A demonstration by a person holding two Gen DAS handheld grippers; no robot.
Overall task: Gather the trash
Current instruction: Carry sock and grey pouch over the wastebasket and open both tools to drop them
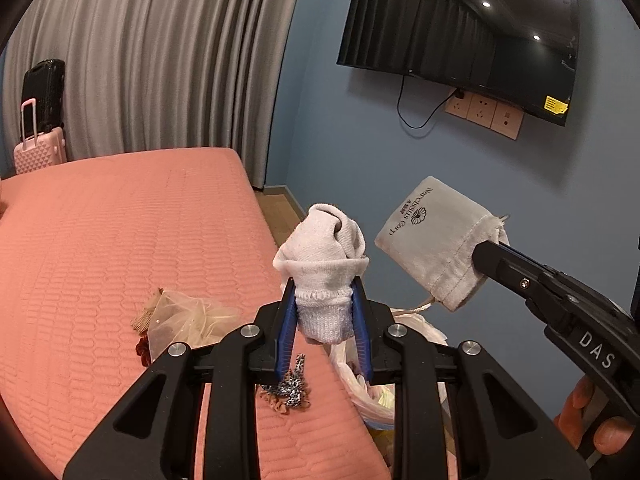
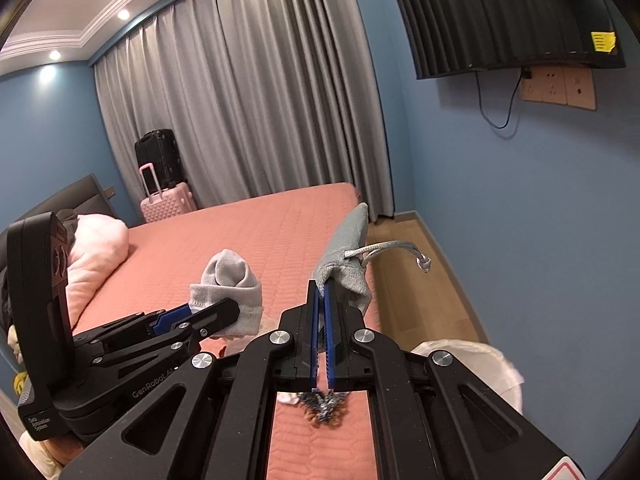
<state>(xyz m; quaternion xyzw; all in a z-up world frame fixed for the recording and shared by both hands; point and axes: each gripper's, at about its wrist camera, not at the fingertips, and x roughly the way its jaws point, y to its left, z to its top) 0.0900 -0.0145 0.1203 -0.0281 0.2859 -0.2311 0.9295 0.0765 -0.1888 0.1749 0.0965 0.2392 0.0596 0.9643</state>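
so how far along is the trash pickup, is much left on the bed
Done: the white-lined trash bin beside the bed already holds some litter. In hand: the left gripper is shut on a rolled white sock, the right gripper on a grey drawstring pouch, both held up in the air. Left: the leopard-print scrunchie and sheer beige mesh bag on the pink quilted bed.

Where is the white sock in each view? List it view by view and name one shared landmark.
Left wrist: white sock at centre, clamped upright in the left tongs.
Right wrist: white sock left of centre, above the pink bed.
Shared landmark: the wall-mounted TV, upper right in both.
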